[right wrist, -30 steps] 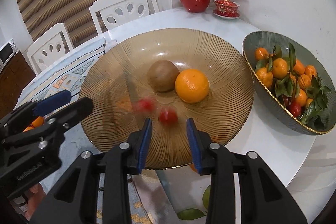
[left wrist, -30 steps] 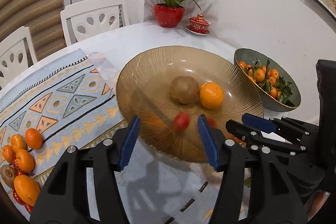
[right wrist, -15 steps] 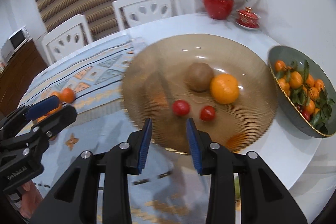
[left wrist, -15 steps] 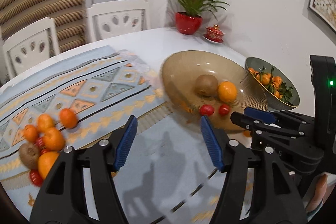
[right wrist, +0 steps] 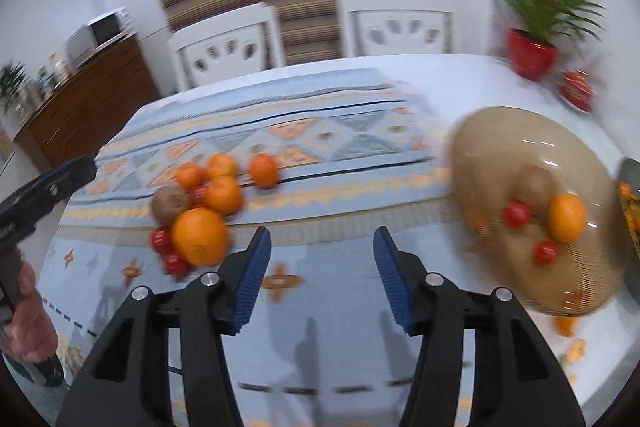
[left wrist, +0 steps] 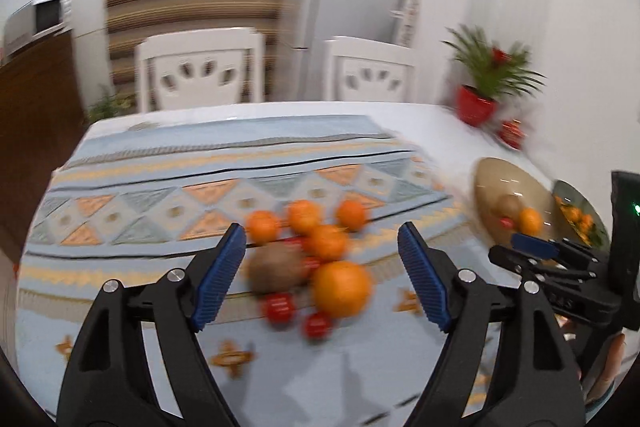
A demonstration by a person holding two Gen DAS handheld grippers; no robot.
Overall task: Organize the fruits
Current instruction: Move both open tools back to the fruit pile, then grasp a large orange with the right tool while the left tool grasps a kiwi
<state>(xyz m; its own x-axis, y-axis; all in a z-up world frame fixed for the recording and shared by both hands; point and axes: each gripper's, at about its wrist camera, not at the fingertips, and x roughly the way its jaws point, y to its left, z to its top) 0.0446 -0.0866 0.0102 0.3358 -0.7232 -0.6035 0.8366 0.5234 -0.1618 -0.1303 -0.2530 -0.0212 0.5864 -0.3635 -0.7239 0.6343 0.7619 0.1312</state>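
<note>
Currently both grippers are empty, jaws spread wide. The left gripper (left wrist: pixel 322 269) points straight at the loose fruit pile (left wrist: pixel 316 259) on the patterned cloth (left wrist: pixel 200 167), the pile sitting between its fingertips in view; judged a line-up for the next pick. The right gripper (right wrist: pixel 322 269) hangs over bare cloth, right of the pile and left of the amber bowl (right wrist: pixel 500 131), likely so it can reach either side.

Pile, near-left of the table: one large orange (left wrist: pixel 341 289) nearest, a kiwi (left wrist: pixel 276 269) touching its left, four smaller oranges behind, several cherry tomatoes tucked under and in front. Motion blur; exact tomato count cannot be told.

Amber bowl, right side: one kiwi (right wrist: pixel 538 185), one orange (right wrist: pixel 566 217), two tomatoes (right wrist: pixel 517 213). Mostly empty, so sorting is judged early.

Green bowl (left wrist: pixel 576 195), far right edge: small leafy oranges, only partly in view.

The large orange is too wide to share a grip with its neighbours; the kiwi touching it may roll when either is lifted.
</note>
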